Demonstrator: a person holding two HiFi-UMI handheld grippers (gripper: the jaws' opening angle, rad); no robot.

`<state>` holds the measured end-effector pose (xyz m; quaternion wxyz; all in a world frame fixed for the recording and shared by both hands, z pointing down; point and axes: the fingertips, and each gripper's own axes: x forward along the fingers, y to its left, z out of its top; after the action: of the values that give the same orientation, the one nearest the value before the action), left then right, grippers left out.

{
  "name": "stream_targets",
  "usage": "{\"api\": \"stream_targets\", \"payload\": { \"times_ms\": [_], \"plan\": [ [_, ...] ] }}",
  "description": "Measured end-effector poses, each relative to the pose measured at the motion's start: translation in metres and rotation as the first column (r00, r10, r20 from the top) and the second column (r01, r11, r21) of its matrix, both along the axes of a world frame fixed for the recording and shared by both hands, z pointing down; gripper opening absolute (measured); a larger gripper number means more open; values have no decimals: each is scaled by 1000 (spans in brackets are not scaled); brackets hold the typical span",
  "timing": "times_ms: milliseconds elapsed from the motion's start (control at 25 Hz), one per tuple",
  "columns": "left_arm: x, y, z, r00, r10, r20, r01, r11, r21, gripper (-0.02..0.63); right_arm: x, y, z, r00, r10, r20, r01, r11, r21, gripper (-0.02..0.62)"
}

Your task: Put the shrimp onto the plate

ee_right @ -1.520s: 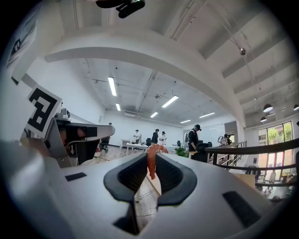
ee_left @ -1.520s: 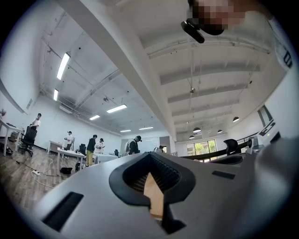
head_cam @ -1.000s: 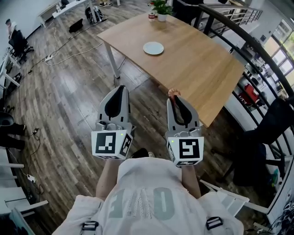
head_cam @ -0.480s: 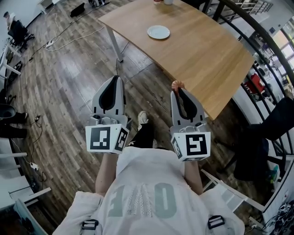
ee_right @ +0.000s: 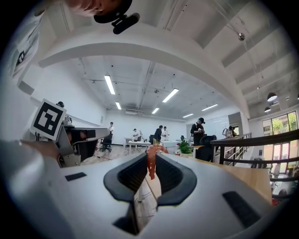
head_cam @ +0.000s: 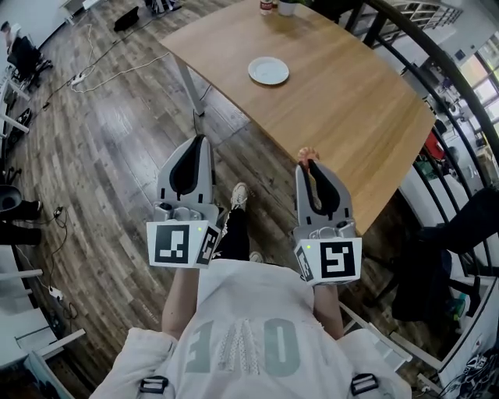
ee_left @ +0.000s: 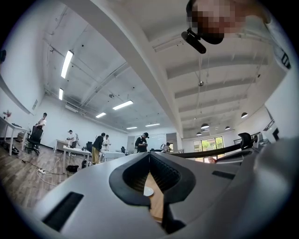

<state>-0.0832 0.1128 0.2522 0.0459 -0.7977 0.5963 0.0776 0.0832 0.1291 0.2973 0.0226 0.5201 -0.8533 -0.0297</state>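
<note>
An orange shrimp (ee_right: 151, 161) is pinched at the tip of my right gripper (head_cam: 306, 160), which is shut on it; its end (head_cam: 305, 153) pokes out just over the near edge of the wooden table (head_cam: 343, 86). A small white plate (head_cam: 268, 70) lies far off on the table, toward its back left part. My left gripper (head_cam: 196, 141) hangs over the floor to the left of the table, shut with nothing in it. In the left gripper view, the plate (ee_left: 148, 191) shows as a small disc between the jaws.
A plant pot and a bottle (head_cam: 267, 7) stand at the table's far edge. A black railing (head_cam: 437, 93) runs along the right side. Cables (head_cam: 101, 74) trail over the wood floor at the left. Several people stand at distant desks (ee_right: 140, 140).
The view has moved forward toward the table. Both grippers stay shut, and the right one with the shrimp now reaches the table's near edge.
</note>
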Motion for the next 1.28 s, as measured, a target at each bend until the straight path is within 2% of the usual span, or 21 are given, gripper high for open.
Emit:
{"api": "stream_targets", "payload": {
  "times_ms": [440,800,1040,1280],
  "plan": [
    [-41,-131,-7,1000,-7,-26,6,1000,-23,11,-35,-129,-12,999,-6,-37,5,999,-35,64],
    [-81,-249,-18,998,48,-33,-49,999,-21,11,-72,-245,-34,997,37,-66,-38,999,-18,64],
    [-76,-306,-15,995,98,0,-98,995,-30,9,-77,-290,-31,992,67,-107,-72,997,-39,64],
    [-54,-338,16,988,157,-11,-157,982,-105,11,-75,-322,-18,984,77,-161,-91,993,-79,63]
  ]
}}
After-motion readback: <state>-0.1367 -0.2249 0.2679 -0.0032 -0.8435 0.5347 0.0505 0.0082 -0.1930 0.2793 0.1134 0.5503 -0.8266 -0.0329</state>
